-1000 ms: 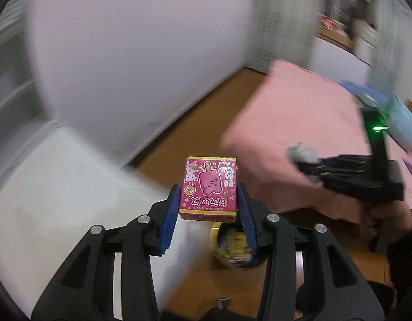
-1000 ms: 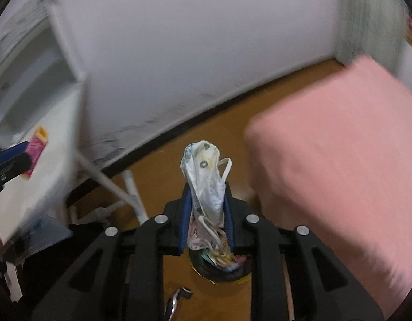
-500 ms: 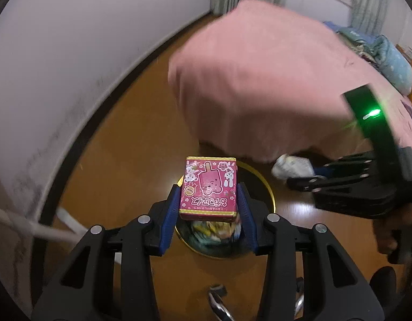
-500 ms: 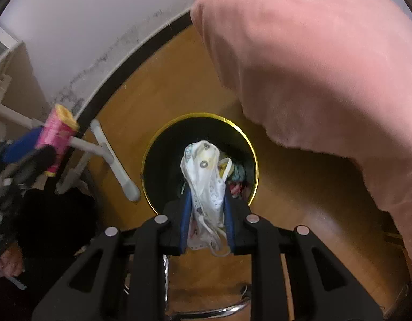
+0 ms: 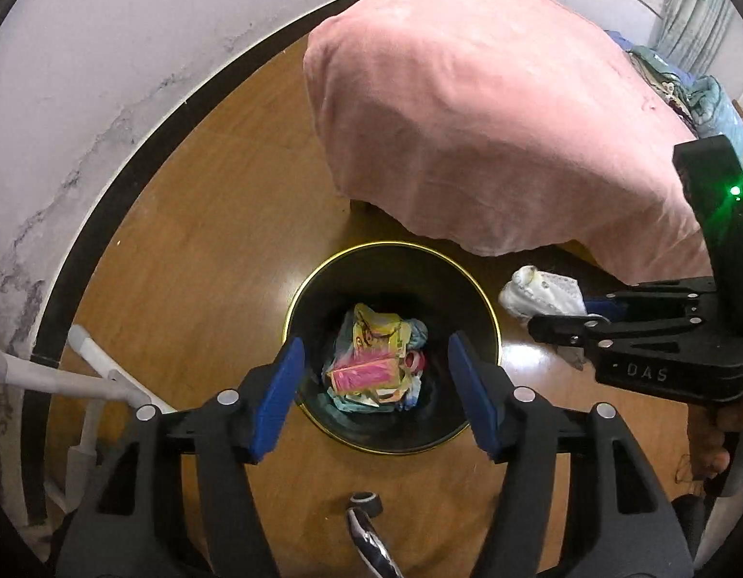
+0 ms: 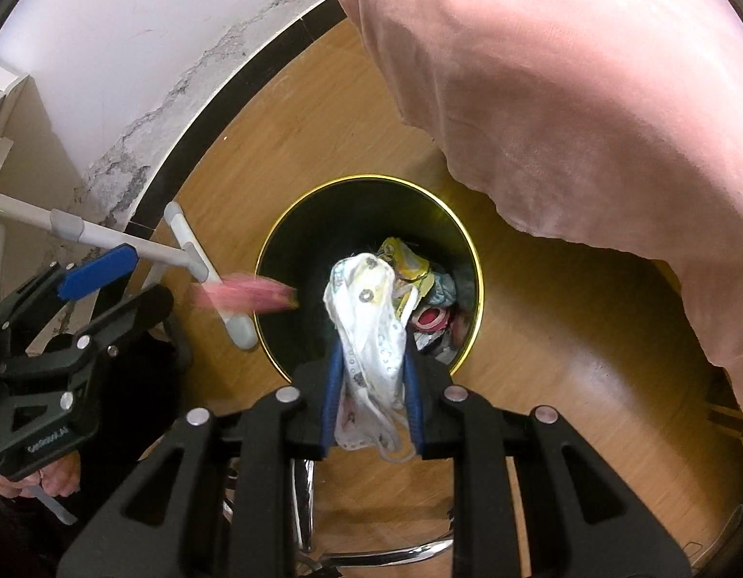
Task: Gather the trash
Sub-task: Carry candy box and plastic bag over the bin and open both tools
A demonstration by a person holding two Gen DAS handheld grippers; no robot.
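A black trash bin with a gold rim (image 5: pixel 323 267) (image 6: pixel 285 221) stands on the wood floor and holds several wrappers. My left gripper (image 5: pixel 375 363) is open and empty right above the bin. The pink box (image 5: pixel 366 373) lies among the trash in the left wrist view and is a falling pink blur (image 6: pixel 244 298) at the bin's left rim in the right wrist view. My right gripper (image 6: pixel 371 371) is shut on a white patterned face mask (image 6: pixel 366 318) (image 5: pixel 540 289) over the bin's near edge.
A bed under a pink blanket (image 5: pixel 492 111) (image 6: pixel 588 96) overhangs the floor just behind and right of the bin. White metal frame legs (image 6: pixel 198 260) (image 5: pixel 92 366) stand left of the bin by the wall. A chrome chair base (image 6: pixel 371 554) lies below the grippers.
My left gripper opened and the pink box dropped into the bin. Both grippers tilted further down over the bin. The right gripper still holds the mask.
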